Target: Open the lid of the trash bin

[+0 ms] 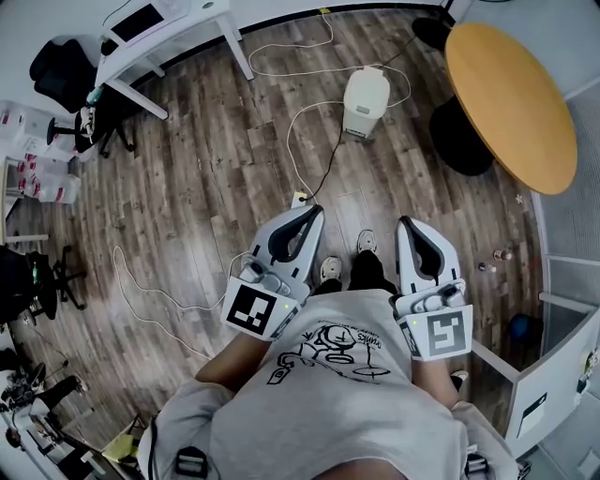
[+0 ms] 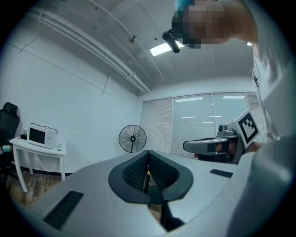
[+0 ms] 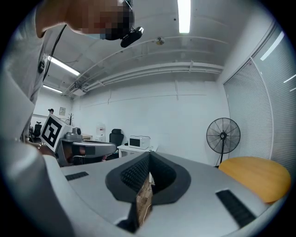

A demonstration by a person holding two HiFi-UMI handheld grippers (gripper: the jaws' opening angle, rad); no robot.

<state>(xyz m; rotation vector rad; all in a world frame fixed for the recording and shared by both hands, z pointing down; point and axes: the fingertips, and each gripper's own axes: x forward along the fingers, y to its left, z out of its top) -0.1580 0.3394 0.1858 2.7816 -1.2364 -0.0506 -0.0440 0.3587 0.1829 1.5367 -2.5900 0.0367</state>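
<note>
The white trash bin (image 1: 366, 103) stands on the wood floor ahead of me, with its lid down. Both grippers are held level in front of my body, well short of the bin. My left gripper (image 1: 310, 215) has its jaws together with nothing between them; its own view shows the dark pads meeting at the tip (image 2: 148, 152). My right gripper (image 1: 409, 225) is likewise shut and empty (image 3: 149, 155). Neither gripper view shows the bin. Each gripper appears in the other's view, the right gripper (image 2: 217, 146) and the left gripper (image 3: 88, 148).
A round wooden table (image 1: 511, 89) stands to the right of the bin. A white cable (image 1: 300, 141) snakes over the floor between me and the bin. A white desk (image 1: 159, 28) and a black office chair (image 1: 61, 70) stand far left. A standing fan (image 2: 132, 138) is by the blinds.
</note>
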